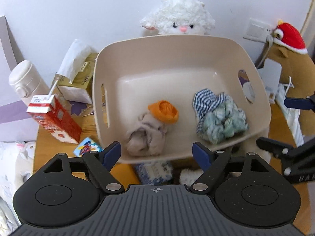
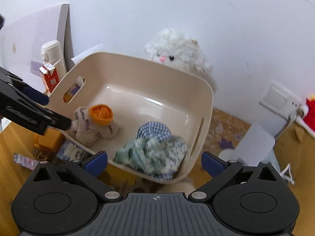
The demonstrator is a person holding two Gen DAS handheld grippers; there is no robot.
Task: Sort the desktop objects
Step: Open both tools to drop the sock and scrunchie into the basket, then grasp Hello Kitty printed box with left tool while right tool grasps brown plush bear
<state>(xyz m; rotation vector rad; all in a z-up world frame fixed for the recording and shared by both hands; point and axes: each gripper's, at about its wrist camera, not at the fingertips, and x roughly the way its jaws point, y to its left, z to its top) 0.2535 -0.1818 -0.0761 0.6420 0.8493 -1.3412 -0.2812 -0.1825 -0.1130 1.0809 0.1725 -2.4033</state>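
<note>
Two grippers gaping wide at the near rim of a beige plastic basket, nothing gripped.

Left gripper has fingers spread apart, blue pads flanking the basket's near edge; right gripper likewise spread, empty, at the basket's near right corner. Basket looks tilted toward the cameras and holds two cloth bundles: a grey-beige sock bundle with orange cuff on the left, a blue gingham and green patterned cloth bundle on the right, apart from each other. More fabric lies on the wooden desk under the near rim, blurred. Left of basket: red milk carton with straw, tissue box, white bottle. White plush sheep behind the basket, against the wall; brown plush with red hat far right.
</note>
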